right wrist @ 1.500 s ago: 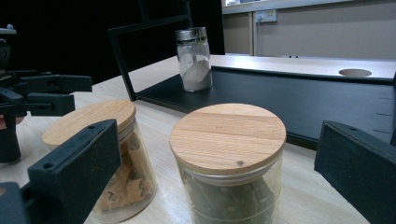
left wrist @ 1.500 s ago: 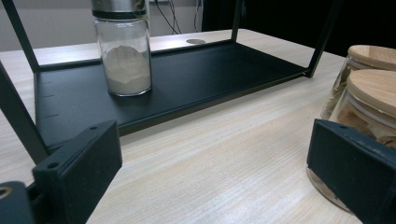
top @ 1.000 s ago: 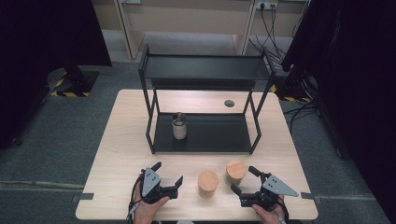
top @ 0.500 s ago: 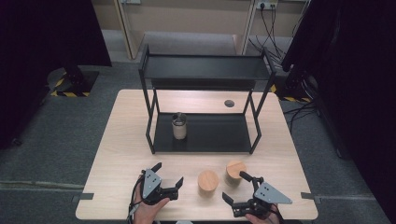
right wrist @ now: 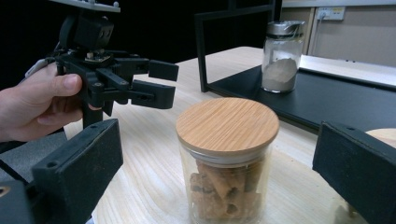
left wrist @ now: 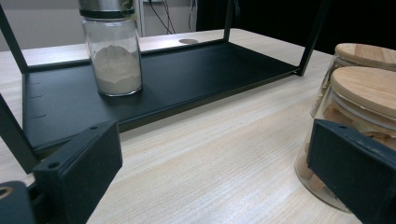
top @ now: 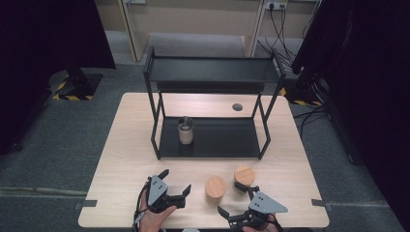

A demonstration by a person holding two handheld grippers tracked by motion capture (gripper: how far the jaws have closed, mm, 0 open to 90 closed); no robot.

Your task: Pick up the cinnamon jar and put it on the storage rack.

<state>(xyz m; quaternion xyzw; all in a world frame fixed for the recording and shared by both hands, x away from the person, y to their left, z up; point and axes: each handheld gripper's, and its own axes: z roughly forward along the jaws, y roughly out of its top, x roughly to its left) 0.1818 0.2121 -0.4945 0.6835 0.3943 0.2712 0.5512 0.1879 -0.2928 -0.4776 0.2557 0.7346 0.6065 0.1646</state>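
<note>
Two glass jars with wooden lids stand on the table's front half: the nearer jar [top: 215, 189] and, to its right, a second jar [top: 244, 178]. My left gripper [top: 176, 182] is open, just left of the nearer jar and apart from it. In the left gripper view that jar [left wrist: 359, 116] stands by the right jaw. My right gripper [top: 231, 199] is open near the front edge, turned left. Its own view shows the nearer jar [right wrist: 227, 158], filled with brown pieces, ahead between the jaws, untouched. A shaker jar of pale powder [top: 185, 130] stands on the rack's lower shelf.
A black two-tier metal rack [top: 212, 72] takes up the middle and back of the wooden table [top: 121, 159]. A round hole [top: 237, 107] lies in the tabletop behind it. A hand [right wrist: 37, 107] holds the left gripper [right wrist: 140, 84] across from the right one.
The right gripper has drawn back toward the front edge and swung left to face the nearer jar. The left gripper and both jars have stayed in place.
</note>
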